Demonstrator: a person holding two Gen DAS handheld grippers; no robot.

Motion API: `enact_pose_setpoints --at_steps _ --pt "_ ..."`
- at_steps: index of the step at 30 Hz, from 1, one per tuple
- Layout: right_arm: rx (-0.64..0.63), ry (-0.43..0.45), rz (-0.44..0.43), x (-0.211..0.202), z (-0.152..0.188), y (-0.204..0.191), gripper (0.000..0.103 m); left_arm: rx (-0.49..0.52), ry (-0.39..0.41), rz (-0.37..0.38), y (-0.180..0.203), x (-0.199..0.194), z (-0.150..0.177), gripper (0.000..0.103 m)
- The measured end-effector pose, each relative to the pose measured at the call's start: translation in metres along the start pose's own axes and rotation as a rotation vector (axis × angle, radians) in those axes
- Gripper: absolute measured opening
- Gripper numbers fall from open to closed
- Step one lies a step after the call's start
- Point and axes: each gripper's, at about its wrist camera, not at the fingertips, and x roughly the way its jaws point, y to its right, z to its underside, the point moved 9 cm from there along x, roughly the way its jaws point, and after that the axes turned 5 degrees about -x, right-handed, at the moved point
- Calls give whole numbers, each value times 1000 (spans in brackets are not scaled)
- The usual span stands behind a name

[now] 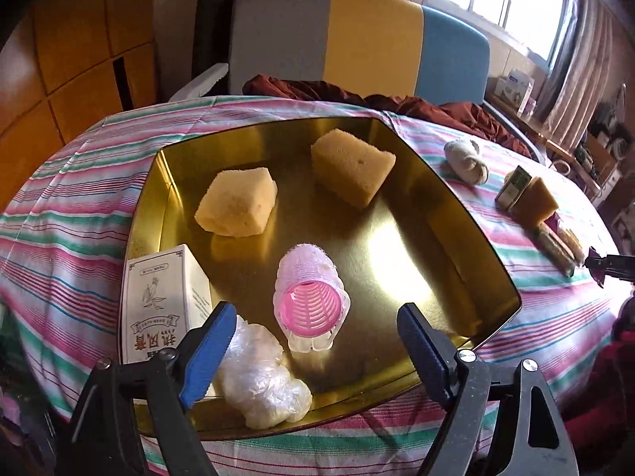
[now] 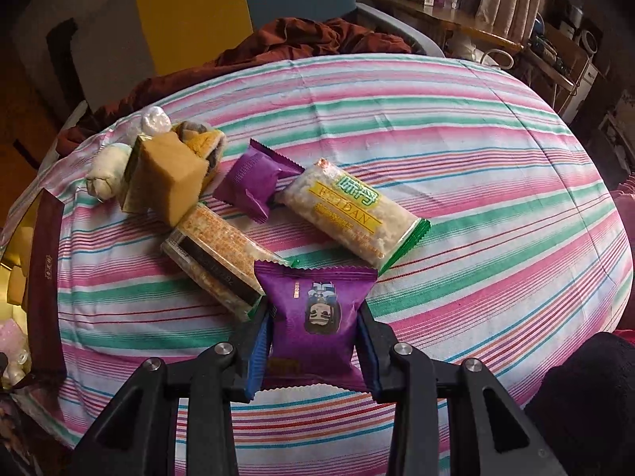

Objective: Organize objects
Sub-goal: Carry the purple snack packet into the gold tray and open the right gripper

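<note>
In the left wrist view a gold tray (image 1: 436, 214) holds two yellow sponges (image 1: 236, 202) (image 1: 353, 164), a pink hair roller (image 1: 309, 301), a white printed box (image 1: 158, 301) and a crumpled clear plastic bag (image 1: 262, 384). My left gripper (image 1: 315, 347) hangs open over the tray's near edge; the roller lies just ahead between the blue fingertips, untouched. In the right wrist view my right gripper (image 2: 313, 339) is shut on a purple snack packet (image 2: 317, 313), its pads pressing both sides just above the striped cloth.
On the striped cloth (image 2: 456, 150) lie a second purple packet (image 2: 254, 182), two rice-cracker packets (image 2: 353, 214) (image 2: 218, 254), a brown sponge block (image 2: 170, 182) and a rolled sock (image 2: 107, 174). The tray's maroon outer wall (image 2: 43, 277) stands at the left. A colour-block headboard (image 1: 373, 39) rises behind.
</note>
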Motion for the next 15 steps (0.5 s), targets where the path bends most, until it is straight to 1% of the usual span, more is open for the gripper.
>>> enact_pose_setpoints --at_steps 3,4,5,6,7,8,10,11,13,14,15 --pt "-23 58 -2 -17 -12 -15 38 -29 35 6 -4 -11 -4 84" --pt "-33 74 -12 -25 -19 -21 38 -23 51 27 -3 -17 -6 84" --pt "-46 91 -30 -30 -23 -32 38 -27 69 28 -4 -22 -7 84" --pt "-62 103 -50 -18 -33 -51 38 -31 88 23 -6 -28 -9 84" --pt "-89 117 -75 -27 -36 -66 38 -33 102 19 -8 -31 -11 84" --pt "-116 130 -96 -19 -43 -81 38 -34 114 15 -9 -35 -13 85" --pt "-184 155 -150 -34 -47 -119 38 -38 136 0 -12 -41 -15 85" --pt "-211 162 -176 -35 -53 -133 38 -43 143 -3 -14 -44 -15 86" --pt "-280 171 -243 -39 -55 -175 38 -51 147 -11 -18 -47 -16 86" --pt "-310 173 -267 -36 -59 -186 38 -55 149 -19 -21 -48 -16 86" --pt "-346 173 -294 -32 -59 -206 38 -59 150 -25 -23 -49 -15 87"
